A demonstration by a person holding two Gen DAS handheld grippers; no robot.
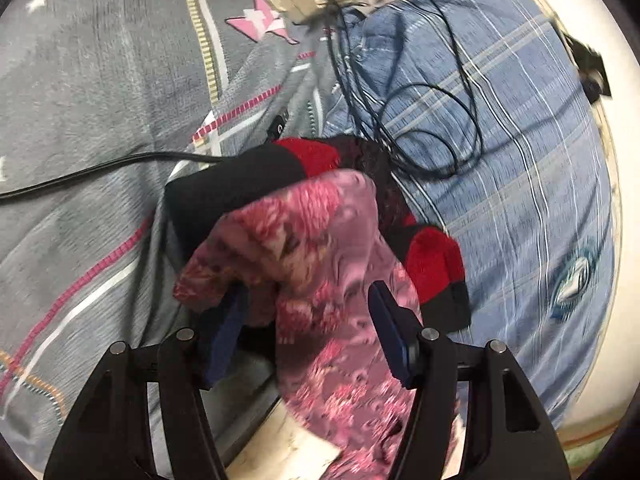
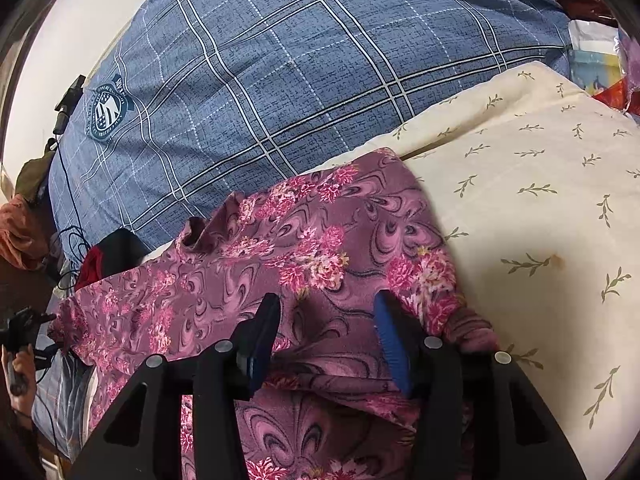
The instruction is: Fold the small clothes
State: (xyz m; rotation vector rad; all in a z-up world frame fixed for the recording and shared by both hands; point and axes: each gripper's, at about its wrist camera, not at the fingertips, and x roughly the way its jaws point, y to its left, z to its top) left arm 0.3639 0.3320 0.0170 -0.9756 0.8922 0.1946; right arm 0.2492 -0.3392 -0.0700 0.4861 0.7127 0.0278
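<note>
Barely started: the left tool (image 1: 310, 322) stood wide, its blue pads astride a bunched fold of the mauve floral-print cloth garment (image 1: 320, 248), not clamping it. The right tool (image 2: 326, 328) was equally wide, hovering over the same garment (image 2: 320, 240), which lay spread and wrinkled across the cream leaf-print pillow (image 2: 540, 200). No crisp fold showed. Beyond it, a red-and-black knit garment (image 1: 432, 264) sat unfolded on the blue plaid bedcover (image 1: 500, 140) near a tangled black cable (image 1: 420, 132).
</note>
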